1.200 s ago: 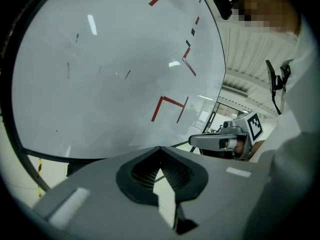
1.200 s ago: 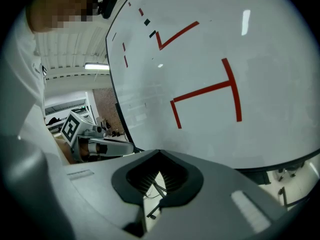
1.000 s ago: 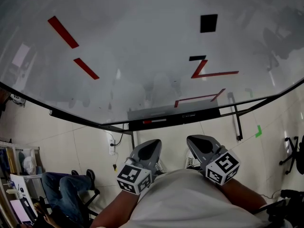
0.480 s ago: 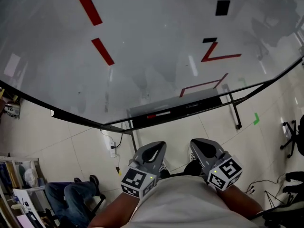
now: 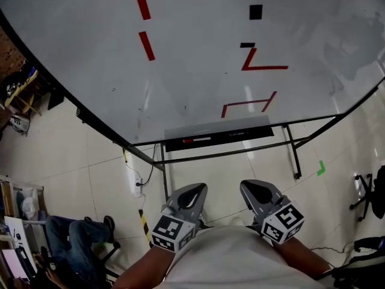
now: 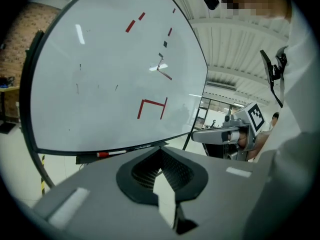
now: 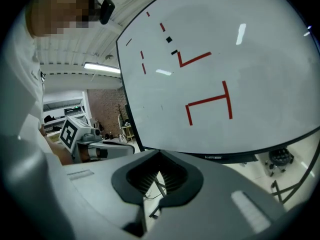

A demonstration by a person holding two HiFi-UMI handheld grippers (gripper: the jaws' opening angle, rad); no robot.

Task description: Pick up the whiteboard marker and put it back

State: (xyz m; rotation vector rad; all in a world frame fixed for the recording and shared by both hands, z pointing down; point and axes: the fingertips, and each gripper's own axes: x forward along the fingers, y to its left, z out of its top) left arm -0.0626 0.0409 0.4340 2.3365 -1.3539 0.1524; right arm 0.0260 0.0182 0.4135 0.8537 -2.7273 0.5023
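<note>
Filling most of the head view, a big glossy whiteboard point(image 5: 198, 71) leans over pale, shiny floor tiles point(image 5: 78, 161); it carries straight red strokes and angular red outlines, plus two small black squares. A thin black metal stand point(image 5: 289, 152) holds it up, w/ a long flat tray point(image 5: 240, 134) along the bottom edge. The whiteboard marker point(image 5: 196, 140), a slim white stick w/ a red end, lies flat in that tray left of centre, well apart from both grippers; the left gripper view shows it too, on the ledge below the board. Left gripper point(image 5: 197, 189) and right gripper point(image 5: 248, 186), smooth grey plastic w/ checkered marker cubes, sit side by side low in frame, close to the person's pale shirt. In each gripper view the ribbed dark rubber fingers point(image 6: 190, 176) meet at the tips, leaving only a diamond-shaped hollow behind them, nothing held. On the floor: a white power strip point(image 5: 137, 182), a yellow-black striped tape bit point(image 5: 144, 224), a green tape mark point(image 5: 320, 168).
</note>
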